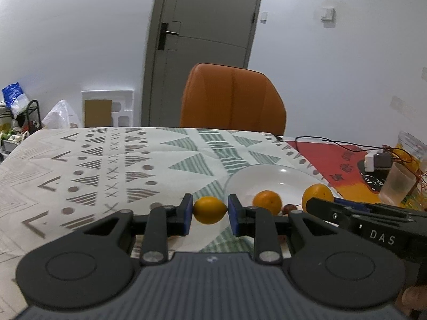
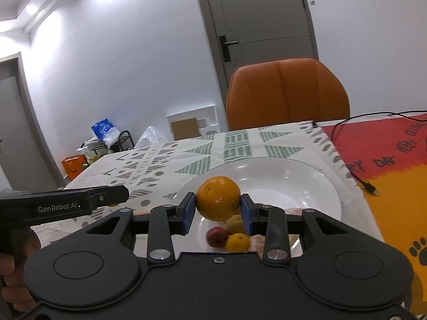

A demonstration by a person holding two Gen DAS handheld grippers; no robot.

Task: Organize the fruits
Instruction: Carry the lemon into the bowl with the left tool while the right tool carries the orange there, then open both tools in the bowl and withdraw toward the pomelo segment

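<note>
My left gripper [image 1: 210,210] is shut on a small yellow-orange fruit [image 1: 209,210], held above the patterned tablecloth, left of the clear glass plate [image 1: 269,176]. My right gripper [image 2: 218,208] is shut on an orange [image 2: 218,198], held over the plate [image 2: 315,184]. Below it in the plate lie a small red fruit [image 2: 216,236] and a small yellow-orange fruit [image 2: 238,242]. In the left wrist view an orange [image 1: 267,202], a second orange fruit [image 1: 317,195] and a small red fruit [image 1: 288,208] show near the plate's front, with the right gripper's body [image 1: 368,226] beside them.
An orange chair [image 1: 232,98] stands behind the table. A red-and-yellow mat [image 2: 387,165] with black cables [image 2: 355,170] lies to the right. A plastic cup [image 1: 397,186] and a white adapter [image 1: 373,161] stand at the far right. The left gripper's body [image 2: 64,204] is to the left.
</note>
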